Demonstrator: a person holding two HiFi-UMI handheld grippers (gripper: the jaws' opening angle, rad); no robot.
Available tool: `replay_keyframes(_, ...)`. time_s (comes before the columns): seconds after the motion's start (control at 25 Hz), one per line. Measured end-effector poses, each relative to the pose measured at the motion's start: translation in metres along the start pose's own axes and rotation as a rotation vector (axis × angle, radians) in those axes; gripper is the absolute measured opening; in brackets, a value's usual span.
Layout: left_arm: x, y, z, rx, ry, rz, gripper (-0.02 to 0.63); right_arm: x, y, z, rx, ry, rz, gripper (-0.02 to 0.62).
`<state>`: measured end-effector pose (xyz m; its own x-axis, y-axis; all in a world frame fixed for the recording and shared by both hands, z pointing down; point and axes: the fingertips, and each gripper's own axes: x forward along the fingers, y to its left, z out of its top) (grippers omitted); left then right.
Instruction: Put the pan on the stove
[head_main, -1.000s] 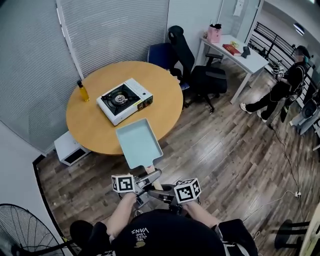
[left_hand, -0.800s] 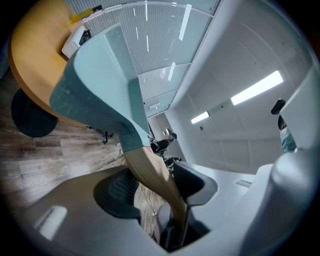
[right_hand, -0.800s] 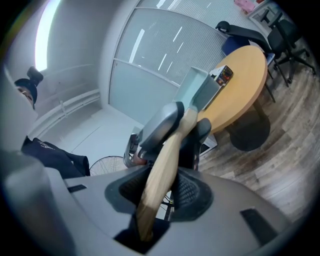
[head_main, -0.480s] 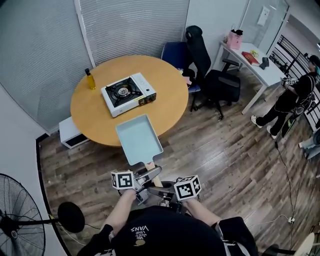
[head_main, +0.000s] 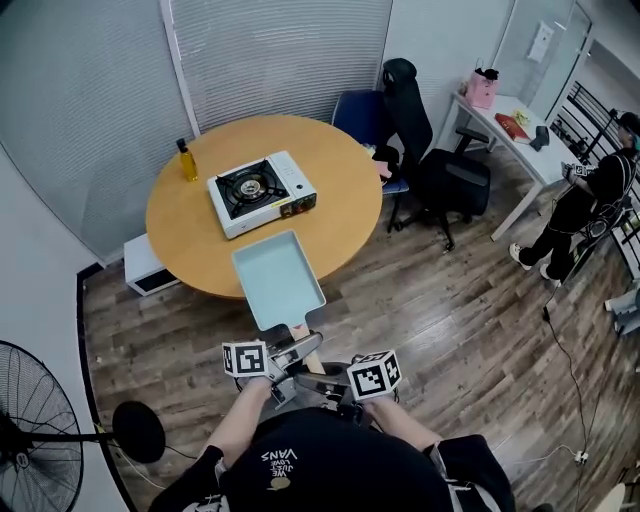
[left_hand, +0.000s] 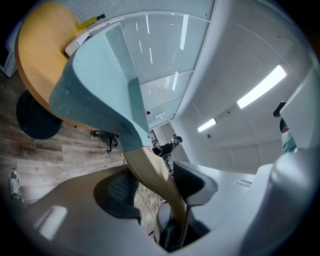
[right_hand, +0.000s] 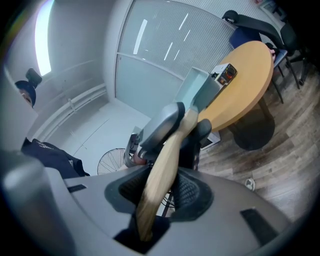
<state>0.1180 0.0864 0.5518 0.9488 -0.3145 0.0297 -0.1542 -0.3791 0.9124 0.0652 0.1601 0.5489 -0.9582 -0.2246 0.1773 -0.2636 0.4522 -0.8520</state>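
Left gripper clamped on the pan's wooden handle, pale-blue rectangular pan held out ahead of both grippers, in the air by the round table - apart from the stove - right gripper pinching the handle's end, jaws just easing slightly wider.

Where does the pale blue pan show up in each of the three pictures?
Head view: pan in the centre.
Left gripper view: pan at upper left.
Right gripper view: pan at upper middle.
Shared landmark: the round wooden table.
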Motion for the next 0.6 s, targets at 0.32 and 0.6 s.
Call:
replay_keyframes(0.32,0.011,0.02,0.051,0.005,0.028,-0.019,0.207,0.022,-0.022,0.049,-0.001,-0.028,-0.019,0.12)
replay_keyframes(0.6,0.012,0.047,0.112,-0.007,0.034,-0.016,0.207,0.055,-0.046,0.102,0.008,-0.034,-0.019,0.12)
